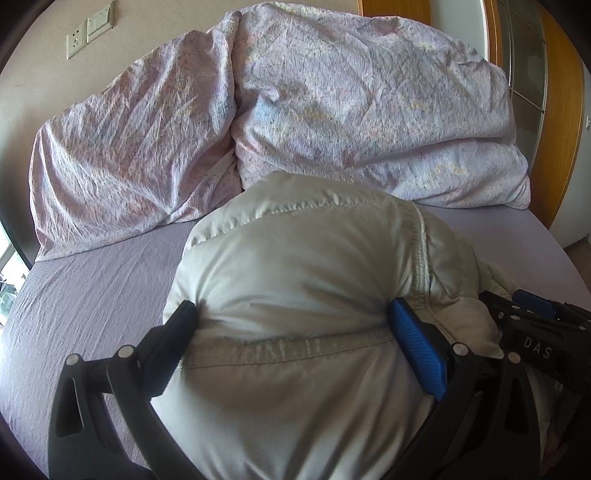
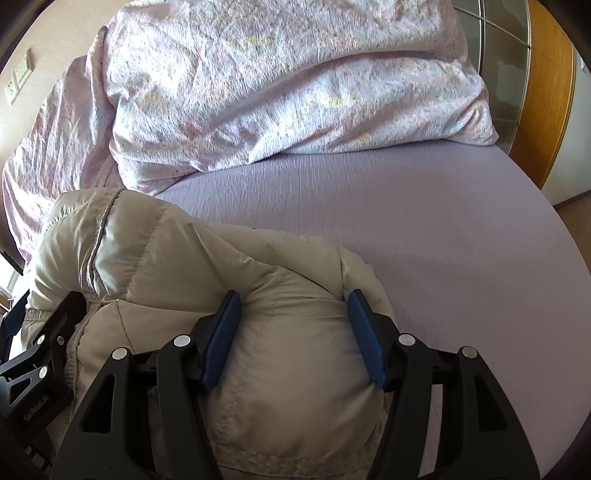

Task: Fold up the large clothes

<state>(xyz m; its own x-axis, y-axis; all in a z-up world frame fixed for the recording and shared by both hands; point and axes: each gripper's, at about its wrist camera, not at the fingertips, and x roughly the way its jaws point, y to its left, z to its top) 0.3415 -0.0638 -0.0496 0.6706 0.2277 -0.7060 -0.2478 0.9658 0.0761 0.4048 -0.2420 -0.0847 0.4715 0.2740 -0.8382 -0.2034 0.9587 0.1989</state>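
The left gripper (image 1: 295,314) has its two blue-padded fingers (image 1: 417,347) spread wide, with a thick puffed fold of the cream-white quilted down jacket (image 1: 295,266) bulging between them; the pads press into the fabric on both sides, dimpling it just above a stitched hem seam, though whether they truly clamp it or only bracket it cannot be told. The right gripper (image 2: 293,325) stands somewhat narrower, also parted, its blue pads (image 2: 221,343) sunk against a rounded bulge of the same jacket (image 2: 177,258), which appears beige in the right wrist view. The two tools sit close side by side, each one's black frame showing at the edge of the other's view. The jacket lies bunched in a mound on the near part of the lilac crinkled bed sheet (image 2: 424,229), its far end just reaching the crumpled pale pink floral duvet (image 1: 332,92) heaped along the far side of the bed. Beyond are a beige wall with a white socket and switch plate (image 1: 88,31) and an orange wooden door frame (image 1: 561,122).
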